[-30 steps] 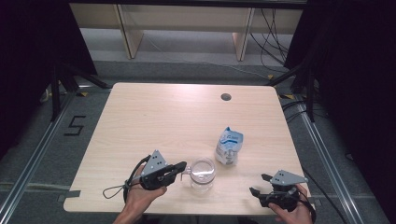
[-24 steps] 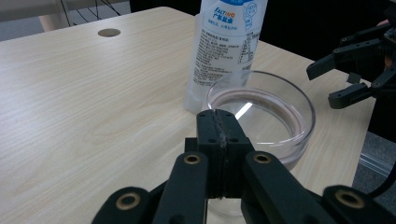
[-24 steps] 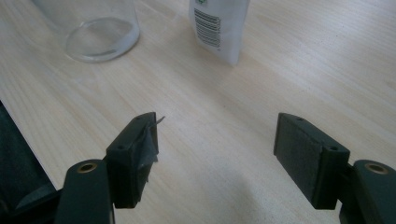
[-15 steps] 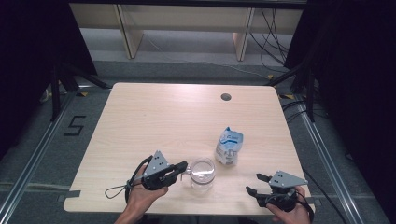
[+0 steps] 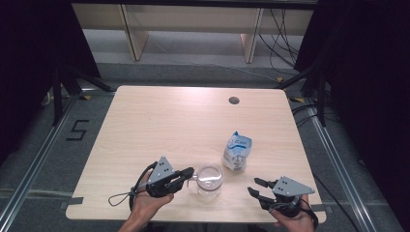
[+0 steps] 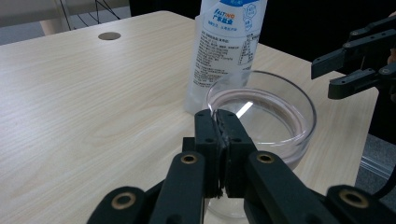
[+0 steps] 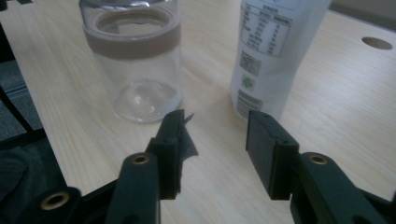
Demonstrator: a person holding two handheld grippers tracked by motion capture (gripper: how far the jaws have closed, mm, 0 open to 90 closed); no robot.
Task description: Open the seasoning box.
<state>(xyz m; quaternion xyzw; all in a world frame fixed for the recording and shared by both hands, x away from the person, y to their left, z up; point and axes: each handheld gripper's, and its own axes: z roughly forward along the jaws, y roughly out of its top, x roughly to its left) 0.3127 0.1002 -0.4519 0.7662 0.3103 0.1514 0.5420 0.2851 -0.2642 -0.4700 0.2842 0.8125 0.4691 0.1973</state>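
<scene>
glass is what i am dealing with: a clear round glass jar [image 5: 209, 180] with a brownish band under its open mouth, standing upright near the front edge of the pale wooden table [image 5: 159, 121]. my left claw [image 5: 187, 175] is pinched tight on the jar's rim, one pad inside the mouth, one outside, as the left gripper view shows [image 6: 219, 122]. that thin wall is hard, slick and breakable, so i judge a rim pinch fine for steadying but poor for lifting; the body below the band would be the safer hold.

just beside the jar, towards the far right, stands a soft white and blue plastic pouch [image 5: 237, 151], upright. it looks light and squashy; i would take it mid-body, gently, or it may buckle.

my right claw [image 5: 257, 189] hangs part open with nothing between its pads; they have just been closing. it points at the gap between jar and pouch.
</scene>
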